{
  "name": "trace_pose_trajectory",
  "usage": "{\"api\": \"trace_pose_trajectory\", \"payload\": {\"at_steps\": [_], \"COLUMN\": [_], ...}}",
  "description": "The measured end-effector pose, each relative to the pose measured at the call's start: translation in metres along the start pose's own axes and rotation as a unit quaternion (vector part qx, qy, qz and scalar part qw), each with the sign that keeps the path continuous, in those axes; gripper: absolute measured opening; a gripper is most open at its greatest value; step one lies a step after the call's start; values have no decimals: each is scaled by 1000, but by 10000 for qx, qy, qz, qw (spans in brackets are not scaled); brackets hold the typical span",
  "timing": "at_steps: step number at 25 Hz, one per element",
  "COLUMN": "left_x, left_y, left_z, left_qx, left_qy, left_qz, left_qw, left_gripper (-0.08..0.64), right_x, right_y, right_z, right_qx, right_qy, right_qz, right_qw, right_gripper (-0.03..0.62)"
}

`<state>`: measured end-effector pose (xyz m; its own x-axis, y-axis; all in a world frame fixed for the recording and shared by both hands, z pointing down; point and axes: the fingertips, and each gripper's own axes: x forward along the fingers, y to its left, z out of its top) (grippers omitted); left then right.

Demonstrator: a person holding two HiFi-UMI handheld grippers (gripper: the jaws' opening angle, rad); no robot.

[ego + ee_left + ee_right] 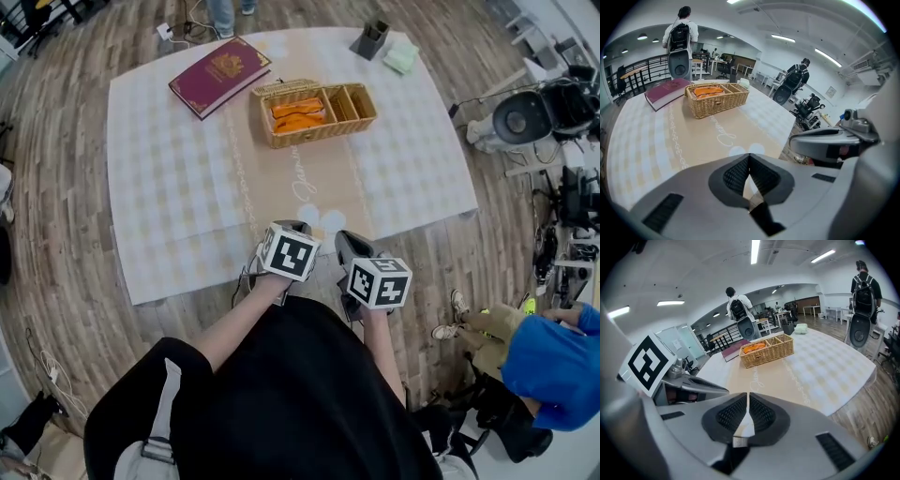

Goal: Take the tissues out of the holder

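Note:
A wicker basket (pixel 265 124) stands at the far middle of the checked tablecloth (pixel 169 187). Its left compartment holds orange packets (pixel 298 114); its two smaller compartments look empty. A dark holder (pixel 371 39) stands at the far right corner, a pale green wad (pixel 401 58) beside it. My left gripper (pixel 292 226) and right gripper (pixel 349 240) hover side by side over the table's near edge, well short of the basket. Both are shut with nothing between the jaws. The basket (pixel 717 102) with the packets (pixel 708 91) lies ahead of the left gripper (pixel 749 157). The right gripper (pixel 747 397) faces the basket (pixel 768 355) too.
A dark red book (pixel 219 75) lies left of the basket. A person in a blue sleeve (pixel 553 361) stands at the right, by machines and cables (pixel 525 117) on the wooden floor. People with backpacks (pixel 861 291) stand beyond the table.

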<state>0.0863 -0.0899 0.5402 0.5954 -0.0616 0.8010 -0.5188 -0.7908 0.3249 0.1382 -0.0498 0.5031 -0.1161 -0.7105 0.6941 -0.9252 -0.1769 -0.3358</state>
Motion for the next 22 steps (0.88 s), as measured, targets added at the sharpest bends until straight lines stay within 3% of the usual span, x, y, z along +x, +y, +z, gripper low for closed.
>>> {"api": "trace_pose_trajectory", "payload": {"at_steps": [8, 22], "left_x": [6, 13], "left_y": [16, 51], "left_z": [12, 36], "left_qx": [-322, -1038], "left_qy": [-39, -326], "left_qz": [-100, 468], "left_qw": [9994, 9930], "left_gripper": [0, 0], "right_x": [27, 75], "right_y": [5, -1], "right_z": [19, 79], "right_qx": [-341, -1112], "right_qy": [368, 406], "right_qz": [85, 835], "right_qw": [9987, 9895], "right_gripper": [18, 18]}}
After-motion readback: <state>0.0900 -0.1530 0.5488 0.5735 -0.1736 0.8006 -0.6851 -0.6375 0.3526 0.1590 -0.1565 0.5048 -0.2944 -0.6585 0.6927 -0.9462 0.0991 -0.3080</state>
